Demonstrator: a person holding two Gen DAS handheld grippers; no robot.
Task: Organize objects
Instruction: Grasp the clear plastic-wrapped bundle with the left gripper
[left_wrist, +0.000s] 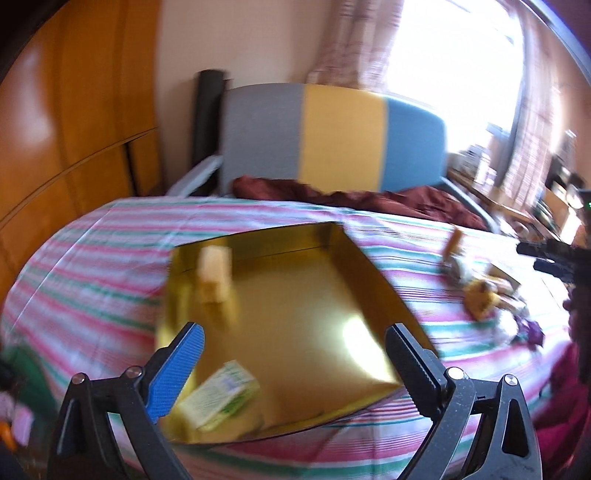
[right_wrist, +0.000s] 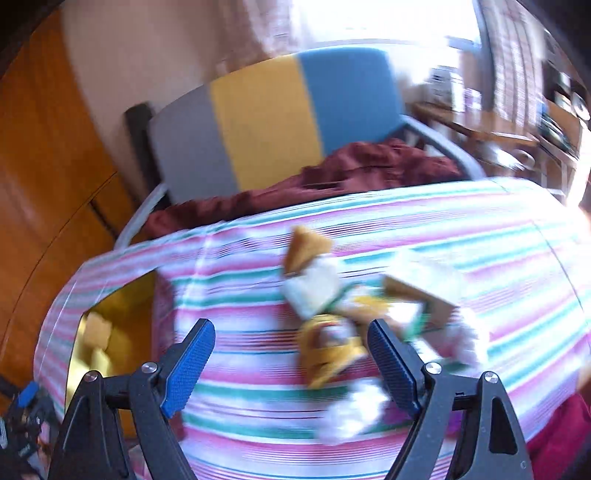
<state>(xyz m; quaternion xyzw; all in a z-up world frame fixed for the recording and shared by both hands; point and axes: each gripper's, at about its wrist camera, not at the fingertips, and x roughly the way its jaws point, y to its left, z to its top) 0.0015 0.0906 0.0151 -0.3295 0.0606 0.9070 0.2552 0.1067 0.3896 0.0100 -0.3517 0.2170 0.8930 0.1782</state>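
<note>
A shallow gold tray (left_wrist: 303, 280) lies on the striped pink, green and white cloth (left_wrist: 92, 280). In it are a pale yellow block (left_wrist: 214, 273) at the far left corner and a green-and-white packet (left_wrist: 218, 398) at the near edge. My left gripper (left_wrist: 295, 328) hovers over the tray's near side, open, with nothing between its pads. In the right wrist view, my right gripper (right_wrist: 291, 325) is open above the cloth, just left of a blurred heap of snack packets (right_wrist: 332, 347). The tray (right_wrist: 122, 302) shows at the left there.
A chair with a grey, yellow and blue back (left_wrist: 332, 133) stands behind the table, with dark red fabric (left_wrist: 369, 201) on its seat. Orange wooden cupboards (left_wrist: 74, 129) fill the left. A cluttered desk (left_wrist: 498, 177) and a bright window are at the right.
</note>
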